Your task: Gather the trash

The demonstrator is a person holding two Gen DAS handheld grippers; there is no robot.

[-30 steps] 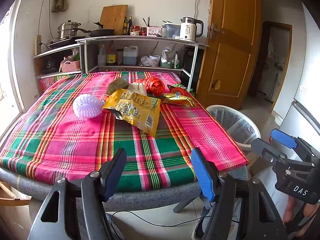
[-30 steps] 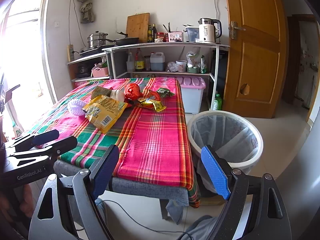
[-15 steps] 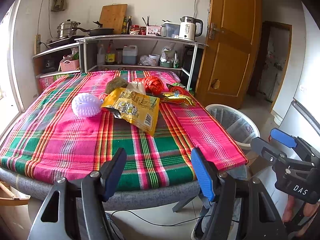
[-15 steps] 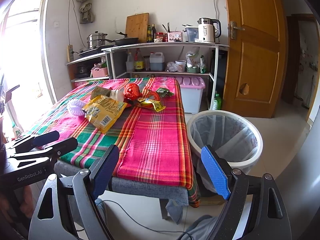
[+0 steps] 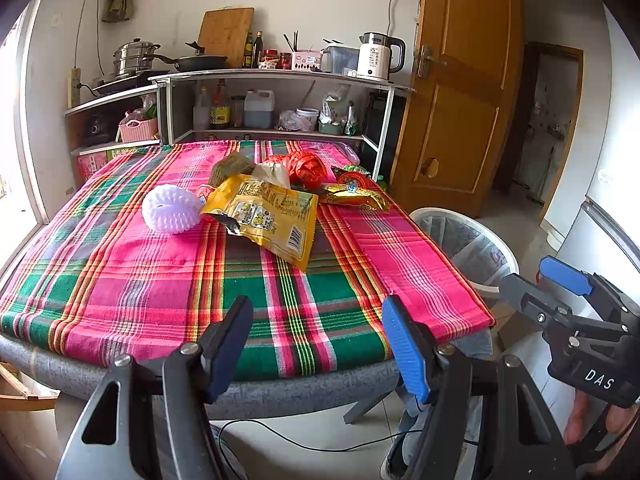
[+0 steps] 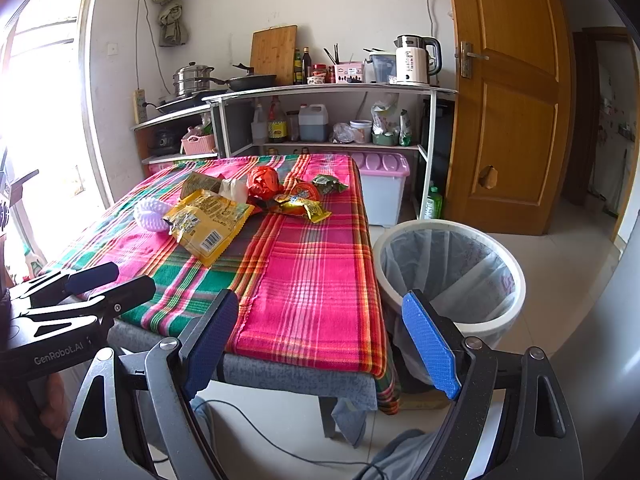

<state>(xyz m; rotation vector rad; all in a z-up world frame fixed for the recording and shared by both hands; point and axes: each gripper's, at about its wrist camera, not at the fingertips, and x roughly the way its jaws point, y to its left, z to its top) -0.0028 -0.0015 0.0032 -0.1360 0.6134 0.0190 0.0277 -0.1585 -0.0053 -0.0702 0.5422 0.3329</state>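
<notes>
Yellow snack bag (image 5: 266,216) lies mid-counter (image 5: 120,280), untouched; both your claws, left claw (image 5: 316,344) and right claw (image 6: 320,344), gape empty. Reach in, pinch it, carry to bin (image 6: 452,272).

Pink-green plaid tablecloth (image 5: 160,280), yellow wrapper (image 5: 272,220)

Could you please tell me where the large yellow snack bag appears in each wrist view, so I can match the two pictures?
Left wrist: the yellow snack bag lies just above centre, right of the white foam net.
Right wrist: the yellow snack bag lies left of centre, again right of the white foam net.
Shared landmark: the white trash bin, right of the table.
</notes>
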